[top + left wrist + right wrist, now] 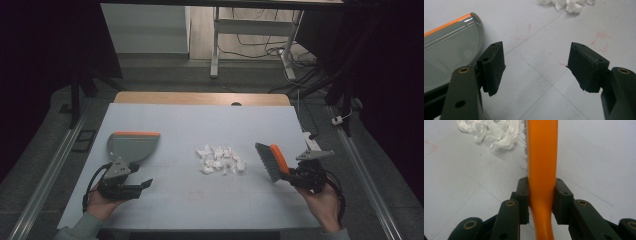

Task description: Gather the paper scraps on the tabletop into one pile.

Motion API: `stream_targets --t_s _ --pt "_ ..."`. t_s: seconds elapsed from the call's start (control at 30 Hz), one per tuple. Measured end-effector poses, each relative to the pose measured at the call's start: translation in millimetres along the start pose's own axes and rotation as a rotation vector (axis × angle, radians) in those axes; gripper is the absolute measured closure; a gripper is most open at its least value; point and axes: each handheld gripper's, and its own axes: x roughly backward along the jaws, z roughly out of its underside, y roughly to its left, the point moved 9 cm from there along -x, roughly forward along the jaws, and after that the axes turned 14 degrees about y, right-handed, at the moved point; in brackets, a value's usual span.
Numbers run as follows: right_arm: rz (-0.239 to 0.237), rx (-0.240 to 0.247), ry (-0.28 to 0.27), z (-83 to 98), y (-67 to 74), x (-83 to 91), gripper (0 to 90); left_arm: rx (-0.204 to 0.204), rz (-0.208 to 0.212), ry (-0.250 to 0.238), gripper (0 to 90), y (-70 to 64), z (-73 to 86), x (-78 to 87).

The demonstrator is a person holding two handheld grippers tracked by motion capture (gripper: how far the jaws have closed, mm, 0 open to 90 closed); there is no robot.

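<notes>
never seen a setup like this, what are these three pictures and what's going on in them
A person sits at a table with a hand-held two-jaw gripper in each hand. The high view looks down from above the person. The other two views come from small cameras riding on each gripper, looking out between its black jaws.

On the table lie a pile of crumpled paper scraps and a grey dustpan with an orange edge.

The right gripper is shut on the orange handle of a brush, which sits to the right of the scraps. The left gripper is open and holds nothing; the dustpan lies just beside it.

It looks like a sweeping job about to begin.
</notes>
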Motion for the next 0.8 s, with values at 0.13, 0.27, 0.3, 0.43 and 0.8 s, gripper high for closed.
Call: stream_targets --t_s 0.13,0.27,0.3,0.43,0.8 --pt "-0.002 0.005 0.000 3.1 -0.8 -0.4 70.7 -0.002 -0.001 0.004 30.3 -0.8 -0.5 -1.2" --pt "-0.006 0.016 -0.004 0.9 1.5 -2.2 70.7 -0.003 -0.002 0.006 30.2 0.2 -0.3 -1.6" --pt "0.000 0.020 -0.003 0.5 2.0 -2.6 70.7 -0.002 -0.002 0.005 30.2 0.4 -0.3 -1.5" --pt "0.004 0.025 -0.004 -0.2 3.7 -2.9 70.7 -0.001 0.000 0.002 30.2 0.7 -0.1 -0.9" --pt "0.009 0.035 -0.015 -0.4 4.6 -1.2 70.7 -0.001 -0.001 0.002 30.0 0.1 -0.2 -0.9"
